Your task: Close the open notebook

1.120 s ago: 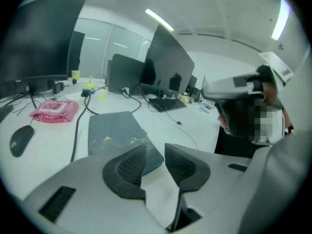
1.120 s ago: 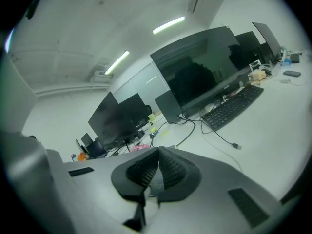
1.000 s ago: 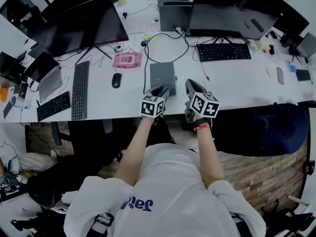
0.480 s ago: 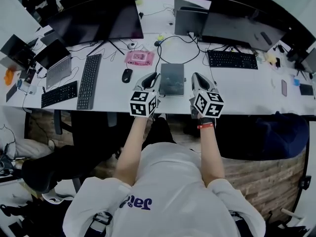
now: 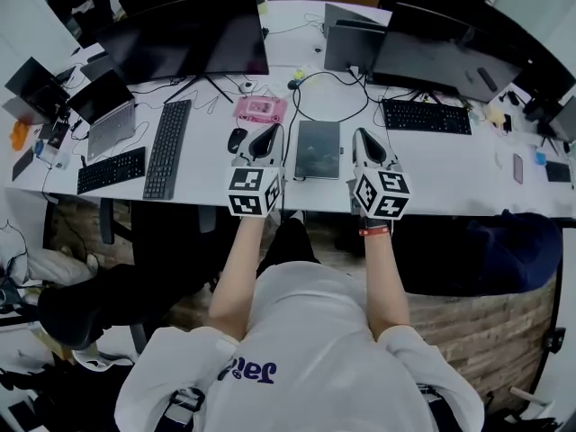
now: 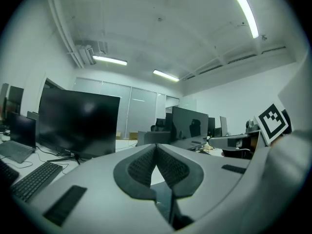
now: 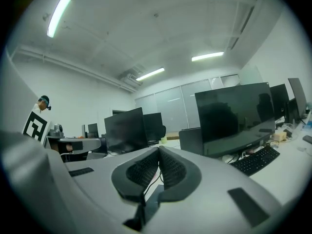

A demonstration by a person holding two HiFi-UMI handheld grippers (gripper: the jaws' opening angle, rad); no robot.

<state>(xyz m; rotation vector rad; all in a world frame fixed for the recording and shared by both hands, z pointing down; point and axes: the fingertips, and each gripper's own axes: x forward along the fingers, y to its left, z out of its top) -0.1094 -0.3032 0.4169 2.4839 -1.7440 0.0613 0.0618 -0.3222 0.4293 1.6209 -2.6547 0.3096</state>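
Notebook [image 5: 318,148] is lying flat near the front edge of the desk [image 5: 441,174], dark grey cover up, and from the head view it looks closed, one plain rectangle with no spread pages showing. Your left gripper [image 5: 265,140] sits just off its left side and your right gripper [image 5: 364,144] just off its right side, so the notebook is between the two and neither one is on it. The left one's jaws have just been closing and now the pads meet at the tips with nothing between them. The right one is pinched together the same way, empty too. Both gripper views look level across the desk at the screens rather than down at the notebook. Just left of the left gripper there's a black mouse [image 5: 237,139], and behind it a pink thing [image 5: 260,109] I can't identify. A black cable [image 5: 335,79] loops on the desk behind the notebook. Further out there's a keyboard [image 5: 168,148] to the left and a big dark monitor [image 5: 193,34] behind that.
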